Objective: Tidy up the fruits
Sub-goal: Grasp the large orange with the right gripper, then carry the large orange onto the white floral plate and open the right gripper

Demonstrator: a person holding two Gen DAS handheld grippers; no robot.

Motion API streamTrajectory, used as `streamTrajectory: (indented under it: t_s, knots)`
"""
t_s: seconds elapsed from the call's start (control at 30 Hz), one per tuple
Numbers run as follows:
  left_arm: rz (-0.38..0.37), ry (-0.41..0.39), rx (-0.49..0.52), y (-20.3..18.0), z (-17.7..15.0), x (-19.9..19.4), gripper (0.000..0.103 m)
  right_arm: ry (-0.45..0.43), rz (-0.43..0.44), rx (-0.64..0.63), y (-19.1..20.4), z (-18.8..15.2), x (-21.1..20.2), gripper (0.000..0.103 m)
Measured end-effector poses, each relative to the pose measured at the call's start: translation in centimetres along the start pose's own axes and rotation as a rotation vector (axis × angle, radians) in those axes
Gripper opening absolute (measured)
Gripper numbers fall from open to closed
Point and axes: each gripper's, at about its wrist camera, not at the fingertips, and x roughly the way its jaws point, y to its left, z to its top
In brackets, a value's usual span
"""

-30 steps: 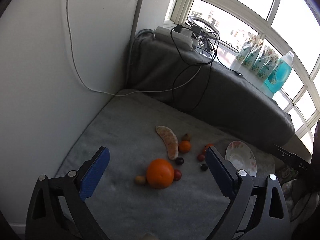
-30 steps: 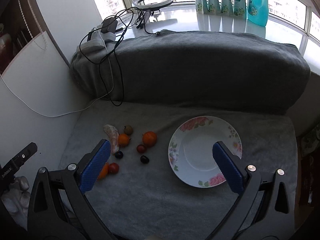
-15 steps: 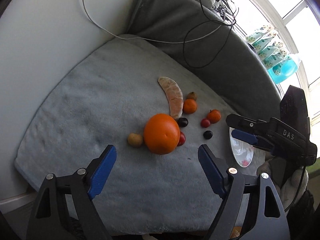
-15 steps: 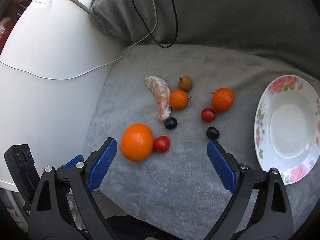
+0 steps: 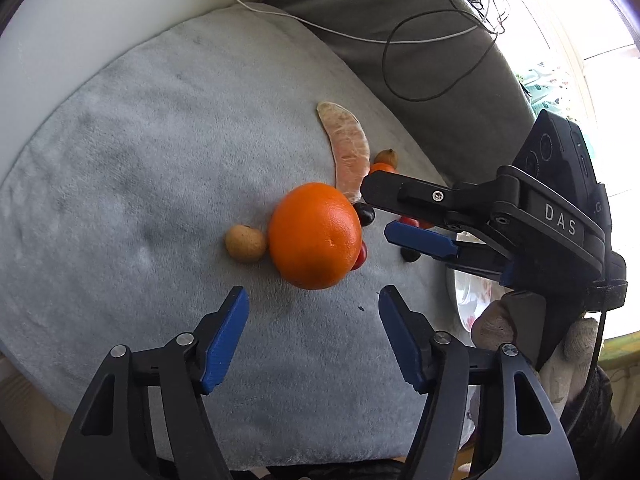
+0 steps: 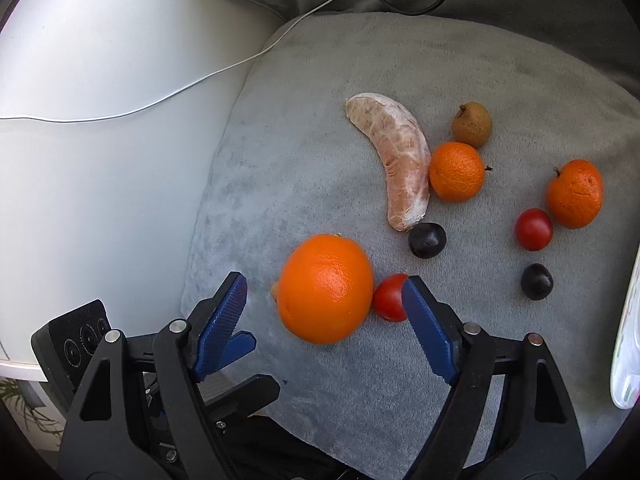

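The big orange (image 6: pixel 326 288) lies near the front left edge of the grey cushion (image 6: pixel 500 80), with a red cherry tomato (image 6: pixel 390 297) touching its right side and a small tan fruit (image 5: pixel 245 243) just beside its left. A second ago we were looking over the whole spread from above; now both our grippers have dropped down and closed in on this one fruit. The right gripper (image 6: pixel 324 320) has swung over from above the flowered plate (image 6: pixel 626 340), which now shows only as a rim at the right edge, well apart from the orange. Its jaws are closing, about three-quarters open, the orange partly between the tips but not yet pressed. The left gripper (image 5: pixel 314 336) sits just short of the orange, half open and also closing, with nothing between its pads.

Farther back the peeled citrus segment (image 6: pixel 394 160), two small tangerines (image 6: pixel 456 172), a brownish fruit (image 6: pixel 472 124), a second tomato (image 6: pixel 533 229) and two dark grapes (image 6: pixel 427 240) lie untouched.

We judge that sorting has barely begun: the orange looks like the first pick, and the tomato beside the right pad could get nudged.
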Motion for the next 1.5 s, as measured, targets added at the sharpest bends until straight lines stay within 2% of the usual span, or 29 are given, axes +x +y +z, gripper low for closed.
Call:
streamTrajectory:
  t_s: [0.13, 0.17, 0.23, 0.4, 0.8, 0.93, 1.13, 1.5]
  knots:
    - [-0.02, 0.021, -0.034, 0.8, 0.1, 0.5, 0.063, 0.02, -0.013, -0.011, 0.5, 0.5, 1.1, 0.081]
    - [-0.024, 0.024, -0.038, 0.9, 0.1, 0.5, 0.063, 0.025, -0.011, -0.015, 0.6, 0.4, 1.2, 0.076]
    - [-0.028, 0.029, -0.043, 1.2, 0.3, 0.6, 0.061, 0.039, -0.014, -0.021, 0.9, 0.6, 1.8, 0.072]
    - [-0.04, 0.041, -0.042, 1.0, 0.6, 1.3, 0.057, 0.065, -0.023, -0.032, 1.3, 1.0, 3.3, 0.071]
    - [-0.057, 0.063, -0.027, 0.3, 1.2, 2.5, 0.051, 0.1, -0.034, -0.064, 1.5, 0.9, 3.9, 0.071]
    - [-0.058, 0.071, -0.028, 0.4, 1.4, 3.0, 0.05, 0.126, -0.06, -0.081, 1.5, 0.7, 4.7, 0.068]
    - [-0.048, 0.081, -0.021, 0.4, 1.6, 3.6, 0.041, 0.125, -0.067, -0.092, 1.6, 0.7, 5.0, 0.066]
    - [-0.033, 0.074, 0.001, -0.3, 1.5, 3.6, 0.041, 0.106, -0.062, -0.101, 1.6, 0.3, 4.0, 0.064]
